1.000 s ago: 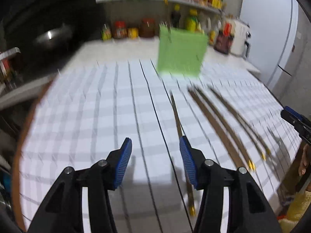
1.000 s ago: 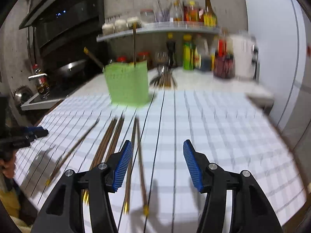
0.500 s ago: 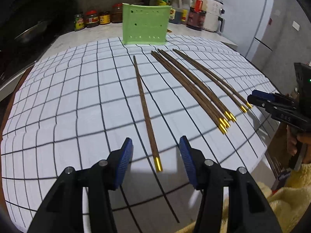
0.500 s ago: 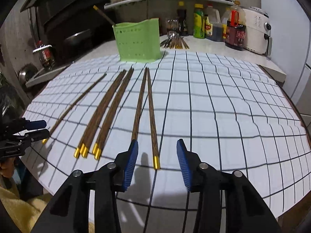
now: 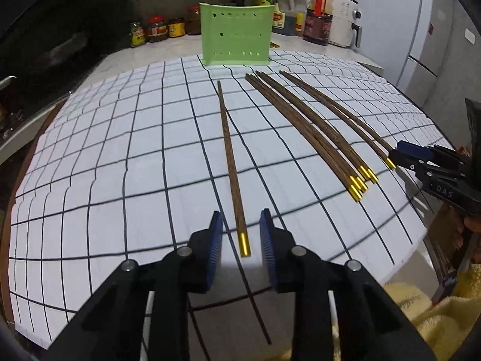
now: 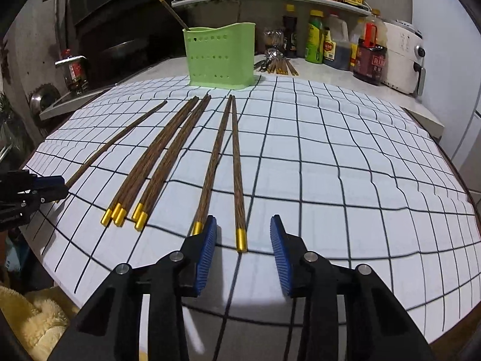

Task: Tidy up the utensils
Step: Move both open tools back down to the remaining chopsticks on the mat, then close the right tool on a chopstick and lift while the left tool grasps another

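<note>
Left wrist view is showing the left gripper (image 5: 240, 234) hanging low over a white tablecloth (image 5: 120, 165) with a black grid, its blue-padded jaws having just been closing. They are standing a narrow gap apart on either side of the gold-capped end of a single wooden chopstick (image 5: 230, 162), with the pads not pressing on it. That chopstick is lying alone on the cloth, pointing away toward a green utensil holder (image 5: 237, 34) standing at the far edge of the cloth. To its right, a bundle of chopsticks (image 5: 312, 129) is lying side by side, gold caps nearest.

Right wrist view is showing the right gripper (image 6: 243, 240), its jaws also having just been closing and standing somewhat wider. Between them is lying the gold tip of the rightmost chopstick (image 6: 237, 165), untouched; its neighbour (image 6: 215, 159) is lying just outside the left pad. Further left, the bundle is resting on the cloth, and beyond it the lone chopstick is reaching the other gripper. Two chopsticks are standing in the holder, and bottles (image 6: 336, 42) are lining the counter behind.
</note>
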### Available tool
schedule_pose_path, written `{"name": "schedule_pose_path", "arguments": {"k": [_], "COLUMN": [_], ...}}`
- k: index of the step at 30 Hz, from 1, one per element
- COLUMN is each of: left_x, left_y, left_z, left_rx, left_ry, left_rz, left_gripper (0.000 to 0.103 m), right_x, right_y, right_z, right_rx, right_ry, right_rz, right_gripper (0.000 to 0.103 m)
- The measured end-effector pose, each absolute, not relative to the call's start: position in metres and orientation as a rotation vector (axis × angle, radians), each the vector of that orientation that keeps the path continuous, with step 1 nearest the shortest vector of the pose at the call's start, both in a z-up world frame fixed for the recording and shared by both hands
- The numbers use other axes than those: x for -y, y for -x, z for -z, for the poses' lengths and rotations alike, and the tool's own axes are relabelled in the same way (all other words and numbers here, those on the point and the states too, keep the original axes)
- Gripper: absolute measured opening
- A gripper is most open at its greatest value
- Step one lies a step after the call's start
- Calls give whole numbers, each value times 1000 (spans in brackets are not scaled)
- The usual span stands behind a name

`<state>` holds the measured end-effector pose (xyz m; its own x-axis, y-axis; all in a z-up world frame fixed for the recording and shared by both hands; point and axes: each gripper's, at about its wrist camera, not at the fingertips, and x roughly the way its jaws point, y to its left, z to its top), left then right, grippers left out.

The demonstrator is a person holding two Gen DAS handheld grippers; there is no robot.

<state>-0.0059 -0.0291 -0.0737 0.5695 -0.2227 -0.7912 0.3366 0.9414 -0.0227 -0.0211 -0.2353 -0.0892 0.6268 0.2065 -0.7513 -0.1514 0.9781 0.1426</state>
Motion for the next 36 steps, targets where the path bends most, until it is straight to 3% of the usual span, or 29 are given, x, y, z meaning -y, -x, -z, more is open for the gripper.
{"name": "schedule_pose_path", "arguments": {"k": [2, 6, 8, 10, 12, 21, 36], "left_x": [29, 29, 29, 28, 23, 5, -15], "left_y": [3, 1, 1, 1, -2, -2, -1], "left_z": [74, 75, 75, 75, 75, 45, -50], "left_rx": [-901, -879, -877, -875, -876, -752, -444], "left_ry": [-118, -117, -104, -107, -99, -37, 25], "left_rz": [324, 322, 320, 306, 293, 304, 301], "left_gripper": [23, 23, 22, 15, 7, 7, 7], "right_x": [235, 233, 231, 228, 228, 243, 269], "right_y": [18, 19, 21, 23, 25, 27, 34], "right_z": [90, 90, 90, 89, 89, 69, -42], "right_rx": [-858, -844, -841, -841, -842, -813, -507], "right_ry": [-68, -46, -40, -25, -31, -151, -225], "right_rz": [-206, -211, -216, -210, -201, -192, -132], "right_gripper": [23, 20, 11, 8, 7, 7, 7]}}
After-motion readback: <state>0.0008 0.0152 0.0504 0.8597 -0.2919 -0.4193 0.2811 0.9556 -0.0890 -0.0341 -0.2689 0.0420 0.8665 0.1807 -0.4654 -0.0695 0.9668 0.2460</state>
